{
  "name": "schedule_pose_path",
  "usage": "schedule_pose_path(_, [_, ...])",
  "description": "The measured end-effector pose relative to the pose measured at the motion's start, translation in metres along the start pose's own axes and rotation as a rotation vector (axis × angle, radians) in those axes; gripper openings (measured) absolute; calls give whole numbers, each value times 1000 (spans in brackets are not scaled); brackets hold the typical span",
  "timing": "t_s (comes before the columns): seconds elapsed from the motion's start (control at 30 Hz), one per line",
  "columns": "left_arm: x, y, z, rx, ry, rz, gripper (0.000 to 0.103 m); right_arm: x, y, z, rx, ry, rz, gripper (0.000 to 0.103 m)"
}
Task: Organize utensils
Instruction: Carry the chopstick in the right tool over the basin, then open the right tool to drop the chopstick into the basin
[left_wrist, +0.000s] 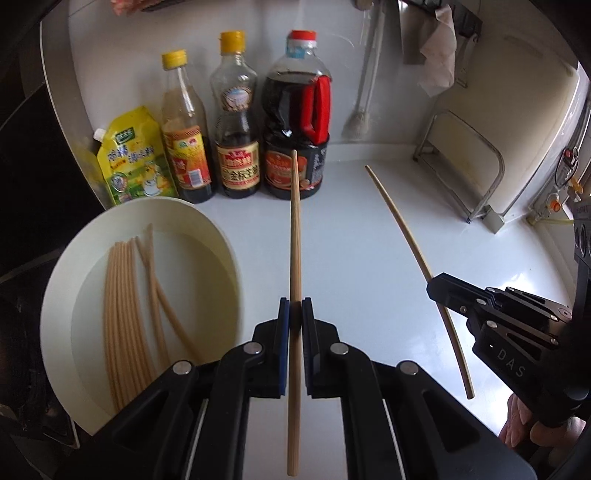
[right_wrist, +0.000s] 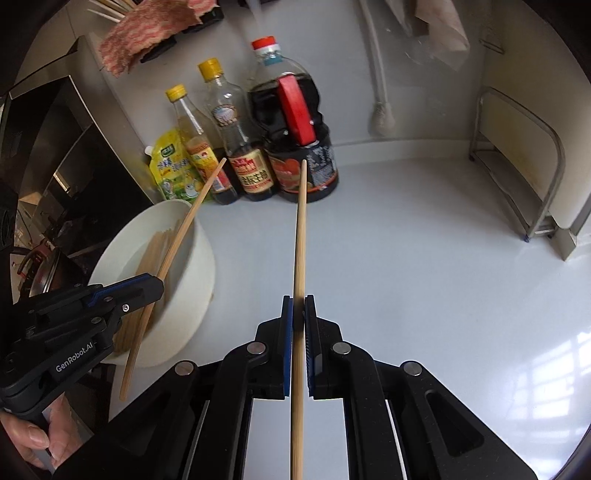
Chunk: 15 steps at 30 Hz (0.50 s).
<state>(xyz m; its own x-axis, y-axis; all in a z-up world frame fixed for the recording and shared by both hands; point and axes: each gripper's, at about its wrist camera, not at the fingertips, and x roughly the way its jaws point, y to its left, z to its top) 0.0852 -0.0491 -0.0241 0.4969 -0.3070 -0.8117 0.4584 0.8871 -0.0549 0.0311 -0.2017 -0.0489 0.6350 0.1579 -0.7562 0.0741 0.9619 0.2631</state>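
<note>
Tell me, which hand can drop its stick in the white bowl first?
Probably the left gripper: its wooden chopstick hangs right beside the round white bowl. The right gripper holds its chopstick farther away.

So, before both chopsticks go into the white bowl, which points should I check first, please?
1. Left tongs grip on their chopstick: ok, pads closed on it, held past the middle.
2. Right tongs grip on the second chopstick: ok, clamped the same way.
3. The two chopsticks apart from each other: ok, no contact visible.
4. White bowl has room: ok, about a dozen chopsticks lie in it, mostly on one side.
5. Bottles behind the bowl out of the path: cannot tell, the tips point towards them.
6. Bowl steady on the counter: cannot tell.
</note>
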Motion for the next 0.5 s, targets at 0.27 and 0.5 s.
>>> schedule_pose_path(0.27, [-10,79,8,-63,-31,67,7,31,75,31,-83,8,88,6])
schedule_pose_path(0.5, [1,140,1,-142,-5,119,7,66,129,43,-145,56,146,6])
